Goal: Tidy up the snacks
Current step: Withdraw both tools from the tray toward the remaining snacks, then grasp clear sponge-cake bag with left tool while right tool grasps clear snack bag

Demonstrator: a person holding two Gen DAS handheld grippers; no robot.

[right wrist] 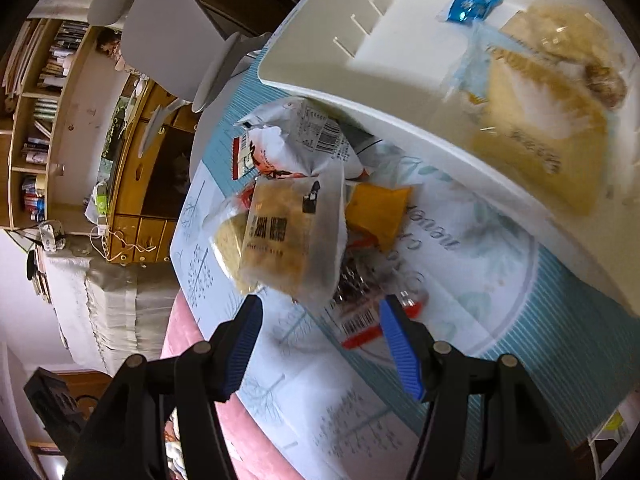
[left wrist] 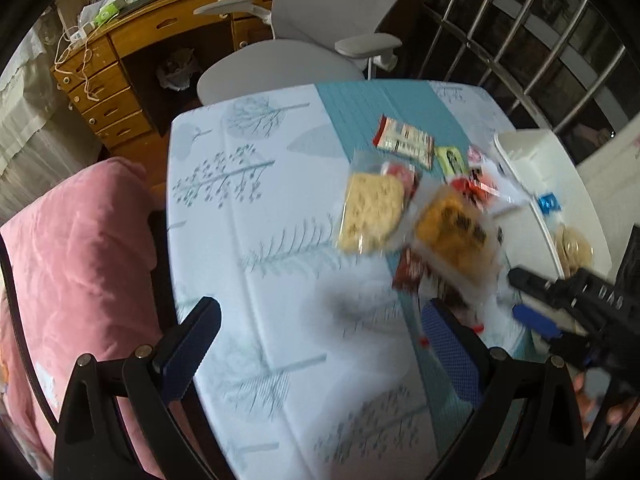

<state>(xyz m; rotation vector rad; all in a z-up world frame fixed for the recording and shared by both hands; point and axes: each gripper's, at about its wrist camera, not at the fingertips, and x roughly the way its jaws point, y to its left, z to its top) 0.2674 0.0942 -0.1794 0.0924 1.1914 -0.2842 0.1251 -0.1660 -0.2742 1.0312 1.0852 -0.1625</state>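
A pile of snack packets lies on the table with the tree-print cloth (left wrist: pixel 256 240): a pale cracker pack (left wrist: pixel 372 212), an orange cracker pack (left wrist: pixel 456 236) and a red-and-white packet (left wrist: pixel 404 142). A white bin (left wrist: pixel 532 168) at the right holds a blue candy (left wrist: pixel 547 202) and a cookie pack (left wrist: pixel 574 248). My left gripper (left wrist: pixel 320 328) is open and empty, just short of the pile. My right gripper (right wrist: pixel 320 316) is open and empty, close in front of a clear cracker pack (right wrist: pixel 284 236); the bin (right wrist: pixel 360 92) with the blue candy (right wrist: pixel 470 6) is above. It also shows in the left wrist view (left wrist: pixel 536 296).
A pink cushioned chair (left wrist: pixel 80 248) stands at the table's left edge. A white office chair (left wrist: pixel 320 40) is behind the table, a wooden desk (left wrist: pixel 120 60) further back. A window grille (left wrist: pixel 540 40) is at the right.
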